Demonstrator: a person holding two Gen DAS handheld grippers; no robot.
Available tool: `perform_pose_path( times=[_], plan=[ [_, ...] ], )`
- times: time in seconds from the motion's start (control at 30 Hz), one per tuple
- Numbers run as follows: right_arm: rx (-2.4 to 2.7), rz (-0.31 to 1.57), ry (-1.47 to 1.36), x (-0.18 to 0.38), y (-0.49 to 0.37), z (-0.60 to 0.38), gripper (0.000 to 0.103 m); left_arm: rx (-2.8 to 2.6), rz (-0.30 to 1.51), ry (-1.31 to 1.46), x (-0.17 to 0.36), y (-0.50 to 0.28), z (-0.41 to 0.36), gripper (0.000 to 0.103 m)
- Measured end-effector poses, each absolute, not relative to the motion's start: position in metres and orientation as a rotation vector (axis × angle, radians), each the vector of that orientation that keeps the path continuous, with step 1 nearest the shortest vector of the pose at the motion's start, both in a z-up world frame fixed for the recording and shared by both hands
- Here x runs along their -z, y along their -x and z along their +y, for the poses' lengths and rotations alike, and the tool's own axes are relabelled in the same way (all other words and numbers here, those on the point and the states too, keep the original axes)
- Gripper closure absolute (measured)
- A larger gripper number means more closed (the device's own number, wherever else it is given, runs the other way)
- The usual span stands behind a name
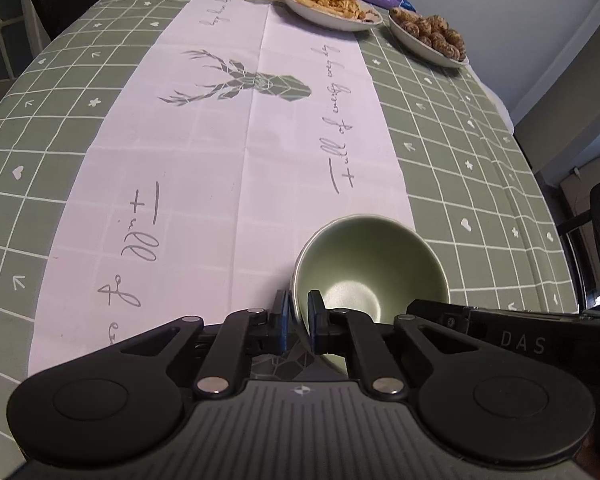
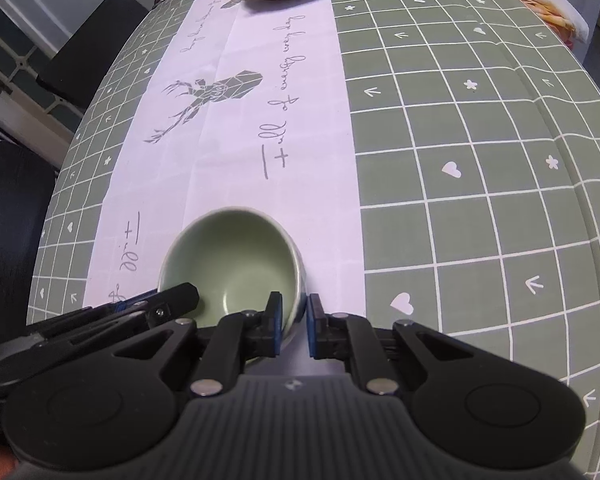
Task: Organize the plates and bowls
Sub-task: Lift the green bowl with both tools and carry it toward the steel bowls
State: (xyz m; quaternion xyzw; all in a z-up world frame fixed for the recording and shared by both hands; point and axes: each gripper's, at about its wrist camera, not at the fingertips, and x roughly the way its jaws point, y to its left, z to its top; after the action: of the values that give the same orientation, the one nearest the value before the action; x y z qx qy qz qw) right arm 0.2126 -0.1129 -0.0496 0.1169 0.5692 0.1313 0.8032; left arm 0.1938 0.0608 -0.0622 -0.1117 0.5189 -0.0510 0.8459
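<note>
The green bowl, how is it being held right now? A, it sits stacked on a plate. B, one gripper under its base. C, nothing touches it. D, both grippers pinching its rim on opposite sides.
D: the left gripper and the right gripper each clamp the bowl rim wall, on opposite sides.

We see the empty green bowl (image 1: 370, 268), tipped slightly, on the white runner (image 1: 236, 152); two filled plates (image 1: 328, 2) lie far behind.
</note>
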Motion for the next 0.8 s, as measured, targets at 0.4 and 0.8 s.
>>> perform_pose_path(
  times=[0.4,0.8],
  plan=[
    [-0.256,1.240,-0.295,0.060,-0.215,-0.115,0.093,0.114,1.055,0.270,0.065,-0.191,0.063,0.092],
    [-0.276,1.228,-0.350,0.022,-0.190,-0.129,0.095,0.075,1.090,0.275,0.016,-0.166,0.054,0.093]
  ],
)
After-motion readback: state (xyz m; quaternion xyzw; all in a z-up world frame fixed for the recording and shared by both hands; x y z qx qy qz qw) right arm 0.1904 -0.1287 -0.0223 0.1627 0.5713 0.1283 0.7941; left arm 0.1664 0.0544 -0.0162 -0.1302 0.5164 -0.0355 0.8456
